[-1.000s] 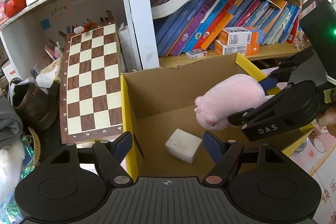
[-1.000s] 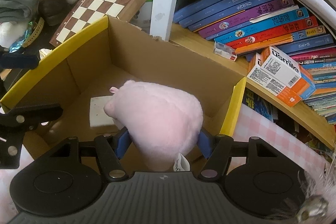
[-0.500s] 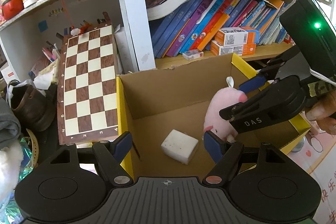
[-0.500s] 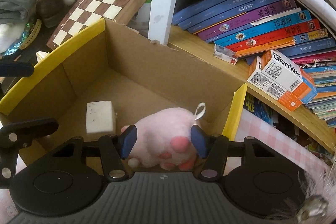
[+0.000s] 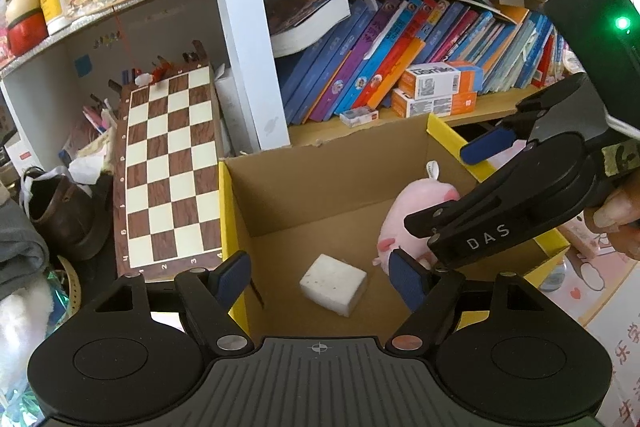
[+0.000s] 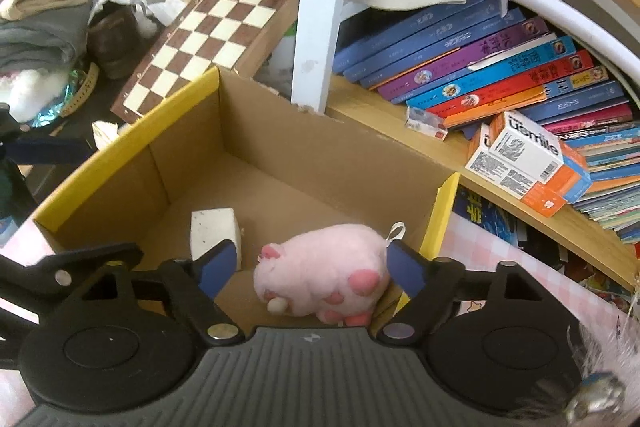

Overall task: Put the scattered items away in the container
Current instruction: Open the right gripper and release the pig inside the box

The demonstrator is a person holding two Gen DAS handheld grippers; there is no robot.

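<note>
Cardboard box [image 5: 320, 183] with yellow-edged flaps is the landmark; it sits open-topped in front of a bookshelf. Inside it, on the floor: a pink plush pig [image 6: 324, 277] lying on its side against the right-hand wall, and a white foam block [image 5: 334, 283] toward the middle, well apart from the pig. Right gripper [image 6: 308, 269] hangs over the box's near right corner, jaws spread wide, blue pads either side of the pig but not touching it; nothing held. Left gripper [image 5: 320, 277] hovers at the box's near left edge, jaws also wide, empty; its left finger is outside the left wall and its right finger over the interior. Left wrist view alone shows the right gripper [image 5: 492, 195] from the side, black body marked "DAS", green light lit, a thumb at its handle, lower finger covering part of the pig [image 5: 408, 215]. Right wrist view alone shows the pig's pink feet, tail loop tag and snout, and the block [image 6: 216, 231] standing on end beside its left pad. A chessboard [image 5: 168, 171] leans just left of the box; leaning books [image 6: 480, 67] and orange-white cartons [image 6: 528, 163] fill the shelf behind it. A brown shoe [image 5: 60, 211] lies left of the chessboard
</note>
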